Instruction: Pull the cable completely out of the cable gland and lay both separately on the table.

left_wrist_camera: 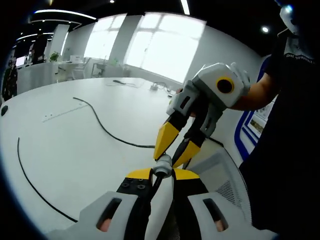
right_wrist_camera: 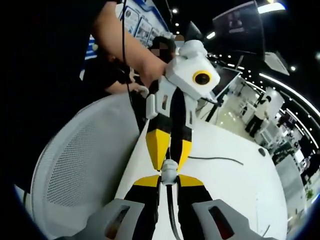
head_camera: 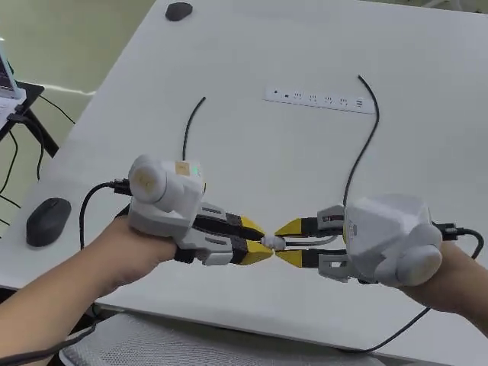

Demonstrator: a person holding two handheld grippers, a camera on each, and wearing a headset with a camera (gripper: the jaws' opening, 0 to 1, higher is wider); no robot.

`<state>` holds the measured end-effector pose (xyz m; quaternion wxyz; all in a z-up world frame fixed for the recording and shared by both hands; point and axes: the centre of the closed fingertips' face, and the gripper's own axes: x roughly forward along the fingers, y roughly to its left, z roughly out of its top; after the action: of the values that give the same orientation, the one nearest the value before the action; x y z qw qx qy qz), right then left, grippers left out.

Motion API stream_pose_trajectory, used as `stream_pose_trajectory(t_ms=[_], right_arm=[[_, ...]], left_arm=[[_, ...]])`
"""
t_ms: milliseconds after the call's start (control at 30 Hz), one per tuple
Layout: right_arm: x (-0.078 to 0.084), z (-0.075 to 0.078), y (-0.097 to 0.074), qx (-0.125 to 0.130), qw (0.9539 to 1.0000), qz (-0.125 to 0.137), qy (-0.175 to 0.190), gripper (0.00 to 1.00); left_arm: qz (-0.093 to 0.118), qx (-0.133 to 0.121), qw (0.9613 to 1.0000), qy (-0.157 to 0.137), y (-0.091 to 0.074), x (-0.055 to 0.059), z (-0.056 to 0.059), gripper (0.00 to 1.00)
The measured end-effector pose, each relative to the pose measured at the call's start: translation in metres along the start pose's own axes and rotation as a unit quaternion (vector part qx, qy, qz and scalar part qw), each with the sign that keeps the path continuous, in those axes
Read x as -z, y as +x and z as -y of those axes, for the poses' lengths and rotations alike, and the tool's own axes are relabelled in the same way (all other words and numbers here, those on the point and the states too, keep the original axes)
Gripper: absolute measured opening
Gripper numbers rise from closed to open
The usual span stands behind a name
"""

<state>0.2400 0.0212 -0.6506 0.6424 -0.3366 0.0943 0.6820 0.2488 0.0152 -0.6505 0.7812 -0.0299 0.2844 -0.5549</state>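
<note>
Cable gland [head_camera: 273,244]: small, pale grey plastic with a rounded body, held in the air over the near edge of the table, between two sets of jaw tips that meet nose to nose. Cable [head_camera: 364,145]: thin, black, round in section; threaded in the gland, not yet pulled out. It runs back between the right jaws, then lies in a long curve across the tabletop. Left gripper [head_camera: 263,242]: grey-white moulded shell, black arms, yellow wedge-shaped tips; jaws clamped on the gland. Right gripper [head_camera: 284,243]: same build; jaws closed on the cable just where it leaves the gland. Table [head_camera: 252,61]: white, smooth, matt. Power strip [head_camera: 320,100]: white, long and flat, with one row of sockets, lying just beside the cable's far end. Second cable [head_camera: 191,130]: thin, black, loose on the table, well apart from the first. Mouse [head_camera: 47,221]: black, matt, oval, at the table's left edge. Chair [head_camera: 137,343]: grey mesh, below the near table edge. Writing: a tan label [head_camera: 183,168] on the left shell and fine lettering on the right jaw arm, both too small to read.
</note>
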Motion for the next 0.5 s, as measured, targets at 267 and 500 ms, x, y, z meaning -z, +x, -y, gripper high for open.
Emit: stream_pose_trajectory(t_ms=[267,500], right_arm=[[-0.0004,-0.0009,-0.0018,-0.011,0.9977,0.017,0.064,0.08],[0.0015,0.0016,-0.0085,-0.029,0.9826,0.039,0.179,0.21]], left_arm=[[0.0,-0.001,1.0,0.009,-0.0001,0.0001,0.0018,0.15],[0.004,-0.006,0.9994,0.034,0.0006,-0.0022,0.0055,0.15]])
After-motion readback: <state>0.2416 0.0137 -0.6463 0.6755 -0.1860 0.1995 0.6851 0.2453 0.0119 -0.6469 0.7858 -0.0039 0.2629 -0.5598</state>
